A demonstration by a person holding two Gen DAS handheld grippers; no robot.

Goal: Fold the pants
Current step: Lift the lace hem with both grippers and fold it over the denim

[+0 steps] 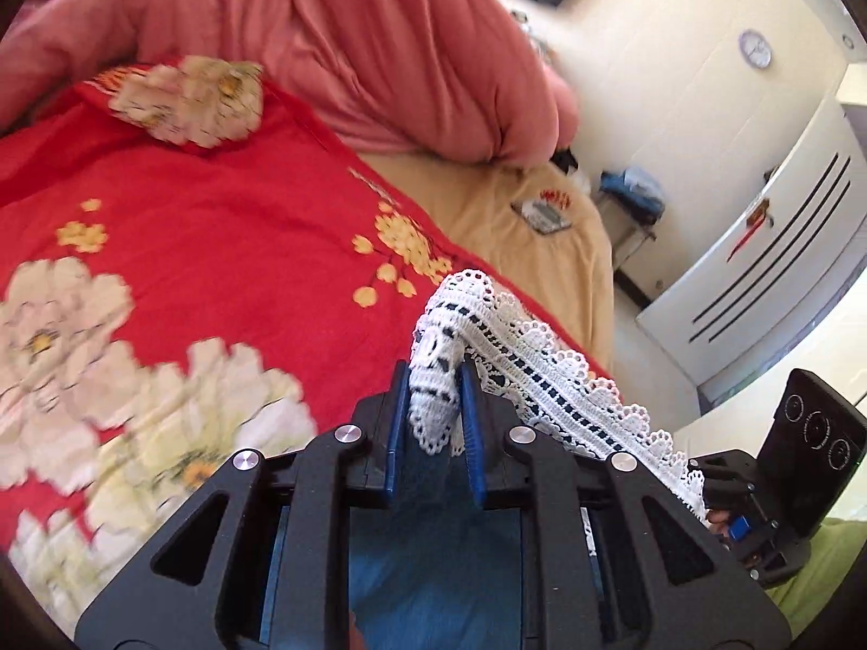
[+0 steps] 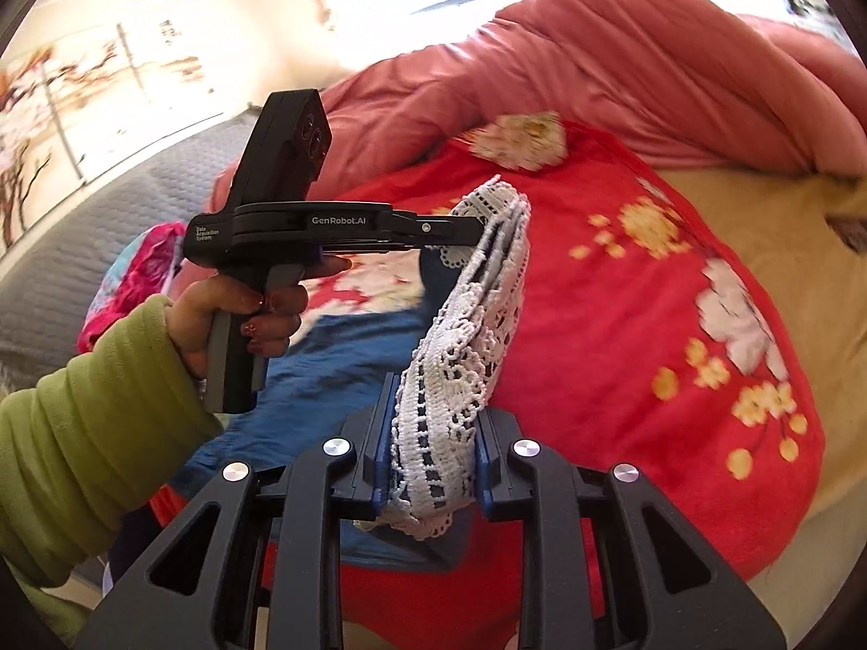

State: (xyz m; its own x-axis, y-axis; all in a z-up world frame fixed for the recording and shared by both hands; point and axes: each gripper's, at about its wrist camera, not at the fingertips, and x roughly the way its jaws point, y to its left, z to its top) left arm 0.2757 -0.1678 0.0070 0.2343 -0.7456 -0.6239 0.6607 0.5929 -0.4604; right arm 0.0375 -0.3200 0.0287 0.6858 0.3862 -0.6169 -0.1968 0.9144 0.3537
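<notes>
Both grippers clamped on the same thing: the white crochet-lace hem band of the blue denim pants (image 1: 433, 558). Left gripper (image 1: 433, 395) has its blue pads nearly closed with a bunched fold of lace between them. Right gripper (image 2: 433, 433) likewise, narrow gap, thick wad of lace pinched.

Key relation: the lace hem band (image 2: 477, 325) runs as a taut strip from one gripper to the other. From the left gripper it trails off right and back toward the right gripper (image 1: 758, 525); from the right gripper it rises forward-left to the left gripper (image 2: 487, 238), held by a hand (image 2: 260, 314) in a green fleece sleeve (image 2: 81, 433). So the long axis of the held edge is the line between the two grippers; the denim body hangs below and behind both, draped toward the person. Neither hand is nearer. Both already own an end. My read: the next move carries this edge forward together, keeping it level.

Ahead of both grippers: bed with red floral blanket (image 1: 217, 227), flat, free landing area. Beyond that a bunched pink quilt (image 1: 379, 43), tan sheet (image 1: 531, 249) to the right of the left gripper. Far: white cabinet (image 1: 758, 271), wall clock (image 1: 755, 49), bright window.
</notes>
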